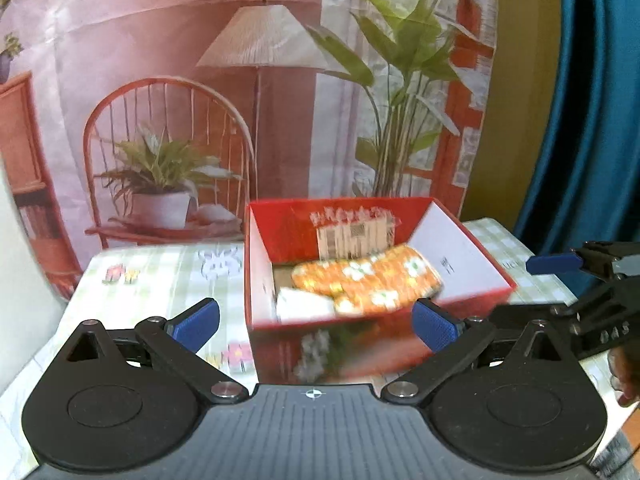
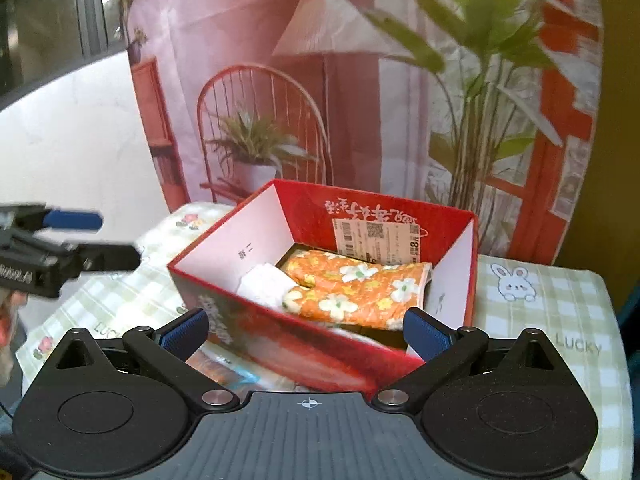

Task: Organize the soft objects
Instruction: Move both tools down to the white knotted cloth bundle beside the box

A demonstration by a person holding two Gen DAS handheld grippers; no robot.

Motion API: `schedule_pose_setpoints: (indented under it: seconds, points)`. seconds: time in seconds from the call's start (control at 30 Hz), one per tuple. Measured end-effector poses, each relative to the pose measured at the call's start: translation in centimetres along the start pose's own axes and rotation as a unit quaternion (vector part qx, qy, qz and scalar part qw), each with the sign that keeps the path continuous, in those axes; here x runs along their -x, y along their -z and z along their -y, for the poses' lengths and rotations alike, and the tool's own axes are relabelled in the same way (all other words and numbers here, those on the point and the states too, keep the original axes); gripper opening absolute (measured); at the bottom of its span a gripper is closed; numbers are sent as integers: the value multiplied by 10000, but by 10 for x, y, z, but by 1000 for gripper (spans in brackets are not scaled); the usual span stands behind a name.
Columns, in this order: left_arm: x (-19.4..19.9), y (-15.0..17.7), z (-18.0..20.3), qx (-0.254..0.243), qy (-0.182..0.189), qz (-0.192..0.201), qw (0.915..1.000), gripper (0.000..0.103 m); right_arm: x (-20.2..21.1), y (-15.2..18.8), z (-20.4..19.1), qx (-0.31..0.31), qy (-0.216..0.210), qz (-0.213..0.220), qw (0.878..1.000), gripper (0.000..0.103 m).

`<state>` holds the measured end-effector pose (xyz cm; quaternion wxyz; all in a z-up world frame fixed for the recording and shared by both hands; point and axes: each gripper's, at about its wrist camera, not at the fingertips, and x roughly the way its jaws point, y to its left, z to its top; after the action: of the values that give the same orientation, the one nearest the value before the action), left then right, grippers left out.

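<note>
A red cardboard box [image 1: 256, 276] [image 2: 240, 320] stands open-topped on the table. Inside it lie an orange floral cloth [image 1: 368, 280] [image 2: 356, 292] and, to its left, a folded white cloth [image 1: 304, 304] [image 2: 266, 284]. My left gripper [image 1: 316, 324] is open in front of the box's near wall, with nothing between its blue pads. My right gripper [image 2: 306, 332] is also open and empty, just short of the box's near corner. Each gripper shows in the other's view, beside the box: the right gripper [image 1: 536, 288] and the left gripper [image 2: 92, 240].
A green checked tablecloth [image 2: 552, 320] with flower and rabbit prints covers the table. A printed backdrop [image 1: 200, 80] of a chair, lamp and plants hangs behind. A blue curtain [image 1: 580, 120] hangs at right. A small packet [image 2: 224, 368] lies by the box's near side.
</note>
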<state>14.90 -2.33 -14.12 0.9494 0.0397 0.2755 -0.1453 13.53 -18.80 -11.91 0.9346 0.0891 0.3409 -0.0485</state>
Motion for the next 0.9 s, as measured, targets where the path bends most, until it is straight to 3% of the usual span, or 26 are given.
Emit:
schedule_pose_setpoints:
  seconds: [0.17, 0.27, 0.4, 0.7, 0.9]
  points:
    - [21, 46, 1, 268, 72, -388, 9989, 103, 23, 34, -20, 295, 251, 131, 9992, 103]
    - [30, 74, 2, 486, 194, -688, 9963, 103, 34, 56, -31, 360, 176, 181, 9990, 103]
    - [39, 103, 6, 678, 331, -963, 9925, 103, 42, 85, -41, 244, 17, -75, 9997, 102]
    - [33, 137, 15, 863, 585, -1481, 9835, 101, 65, 149, -51, 49, 416, 71, 9991, 102]
    - [25, 143, 23, 765, 822, -1653, 9798, 98, 63, 173, -43, -190, 398, -198, 9988, 103]
